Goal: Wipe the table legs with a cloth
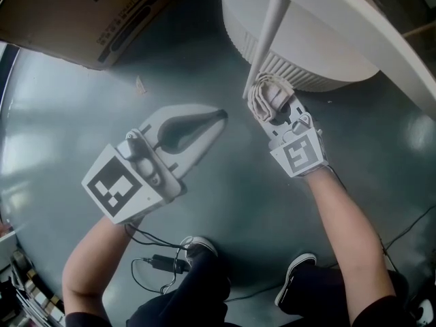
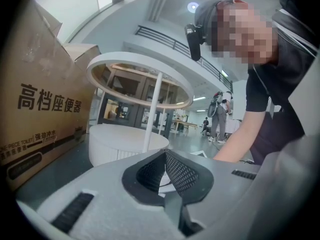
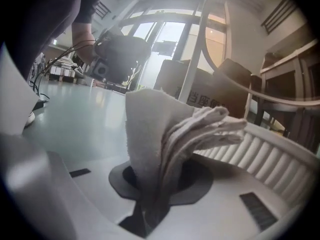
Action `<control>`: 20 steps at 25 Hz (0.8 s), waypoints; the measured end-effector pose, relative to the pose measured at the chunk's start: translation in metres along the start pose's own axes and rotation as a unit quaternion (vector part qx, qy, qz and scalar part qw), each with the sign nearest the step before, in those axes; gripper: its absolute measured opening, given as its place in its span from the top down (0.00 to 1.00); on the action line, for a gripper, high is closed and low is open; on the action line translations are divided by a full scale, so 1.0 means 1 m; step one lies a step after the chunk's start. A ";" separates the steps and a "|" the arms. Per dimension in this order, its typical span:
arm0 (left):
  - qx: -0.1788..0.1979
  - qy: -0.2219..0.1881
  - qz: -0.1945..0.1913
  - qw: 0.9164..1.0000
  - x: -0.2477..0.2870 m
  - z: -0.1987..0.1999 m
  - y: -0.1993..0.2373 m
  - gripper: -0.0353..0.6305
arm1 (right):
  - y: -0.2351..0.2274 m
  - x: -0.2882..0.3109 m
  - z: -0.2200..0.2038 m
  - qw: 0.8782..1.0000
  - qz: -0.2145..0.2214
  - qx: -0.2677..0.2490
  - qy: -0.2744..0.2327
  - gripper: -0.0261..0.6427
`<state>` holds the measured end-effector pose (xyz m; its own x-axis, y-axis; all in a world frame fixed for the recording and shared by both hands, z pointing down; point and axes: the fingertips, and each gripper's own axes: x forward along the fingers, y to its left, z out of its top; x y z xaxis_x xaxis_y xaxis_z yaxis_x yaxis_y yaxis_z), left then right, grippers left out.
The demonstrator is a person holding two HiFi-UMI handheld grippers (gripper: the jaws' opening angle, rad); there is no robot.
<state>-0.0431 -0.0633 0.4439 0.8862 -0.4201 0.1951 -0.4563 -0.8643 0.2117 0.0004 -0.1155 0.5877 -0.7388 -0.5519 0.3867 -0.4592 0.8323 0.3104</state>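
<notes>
folded cloth pinched in the right gripper, centre-right of the head view. jaws closed down hard on its bunched base, with the loose folds fanning out past the tips, so that soft layers rather than plastic meet the wood.

set at the lower end of the thin white table leg, just above the ribbed round base in the upper middle. looks like touching, though true contact hard to confirm. held low, probably at one end of a stroke along the slanted leg.

left gripper at centre-left, well apart from the table. jaws brought together tip to tip, nothing between the mesh pads. idle over the grey floor, likely out of the way because the wipe needs only one tool.

cardboard box in the upper left, near neither gripper. tabletop rim sweeping across the upper right, above the work.
</notes>
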 end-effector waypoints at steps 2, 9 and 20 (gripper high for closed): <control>-0.001 0.001 0.001 1.000 -0.001 -0.004 0.001 0.94 | 0.004 0.008 -0.014 1.000 0.006 0.007 0.021 0.85; -0.005 0.009 0.006 1.000 0.000 -0.012 0.002 0.94 | 0.020 0.022 -0.046 0.994 0.053 0.042 0.084 0.85; 0.016 -0.006 0.025 1.000 0.006 0.014 0.002 0.94 | -0.030 -0.044 0.062 0.997 0.066 -0.011 0.041 0.85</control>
<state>-0.0376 -0.0711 0.4315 0.8636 -0.4658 0.1929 -0.4971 -0.8506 0.1716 0.0159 -0.1126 0.5076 -0.7486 -0.4415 0.4946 -0.3499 0.8968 0.2709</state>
